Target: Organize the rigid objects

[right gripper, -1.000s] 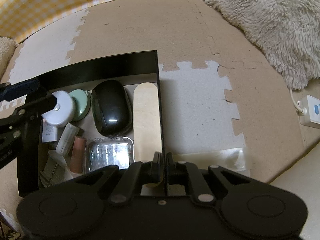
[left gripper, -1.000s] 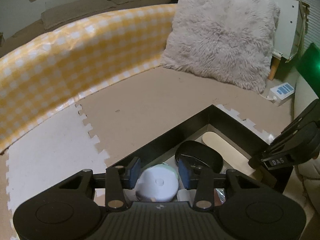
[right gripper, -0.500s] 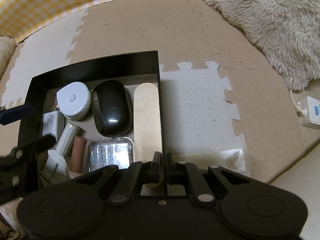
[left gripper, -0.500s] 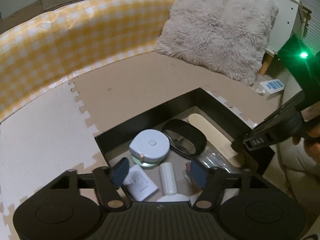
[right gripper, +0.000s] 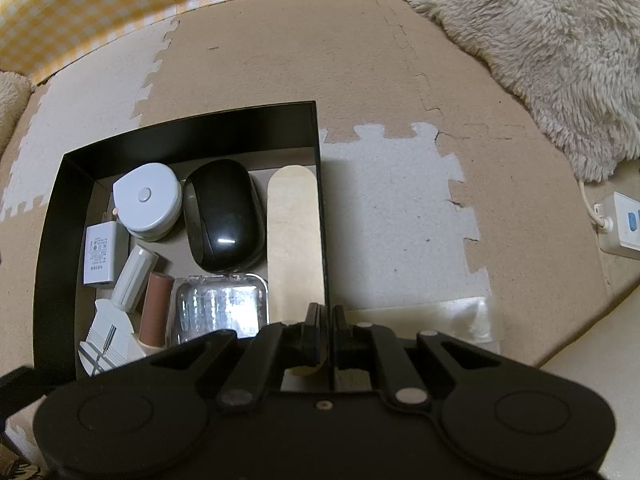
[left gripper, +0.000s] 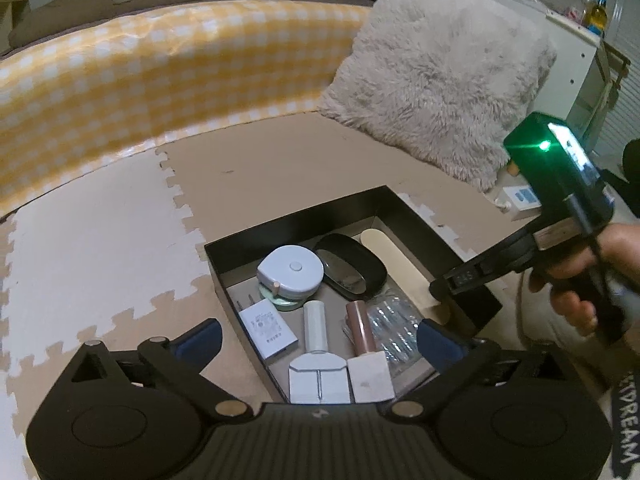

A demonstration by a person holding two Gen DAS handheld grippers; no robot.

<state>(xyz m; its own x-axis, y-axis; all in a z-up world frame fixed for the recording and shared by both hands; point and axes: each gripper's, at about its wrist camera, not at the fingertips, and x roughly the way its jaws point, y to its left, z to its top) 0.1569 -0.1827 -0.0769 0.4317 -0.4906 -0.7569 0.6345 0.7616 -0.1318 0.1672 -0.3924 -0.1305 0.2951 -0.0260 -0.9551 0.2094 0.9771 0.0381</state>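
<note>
- The left gripper (left gripper: 318, 344) stood with its jaws spread wide; they had just been opening, and nothing sat between the blue pads (left gripper: 200, 340).
- It hovered above the near end of the black box (left gripper: 296, 216), touching none of the contents.
- The right gripper (right gripper: 327, 330) was clenched on the box's right-hand wall, the thin black edge running up between its closed fingertips.
- In the left wrist view a hand (left gripper: 576, 280) gripped the handle of that right gripper, whose body showed a green light (left gripper: 544, 145).
- The white tape measure (right gripper: 146, 196) lay in the far left corner of the box, resting on top of a pale green round case (left gripper: 280, 302).
- Just beside it lay the black oval case (right gripper: 222, 216), and a wooden stick (right gripper: 294, 240) ran along the right wall.
- Toward the near end lay a white charger (right gripper: 100, 254), a white tube (right gripper: 134, 276), a copper-coloured tube (right gripper: 156, 308) and a clear plastic case (right gripper: 220, 304).
- A white comb-like piece (right gripper: 106, 340) sat at the near left corner.
- The box rested on a foam puzzle mat (right gripper: 380, 60).
- A fluffy cushion (left gripper: 436, 80) and a yellow checked barrier (left gripper: 140, 68) stood beyond it; a white power strip (right gripper: 620, 228) lay to the right.
</note>
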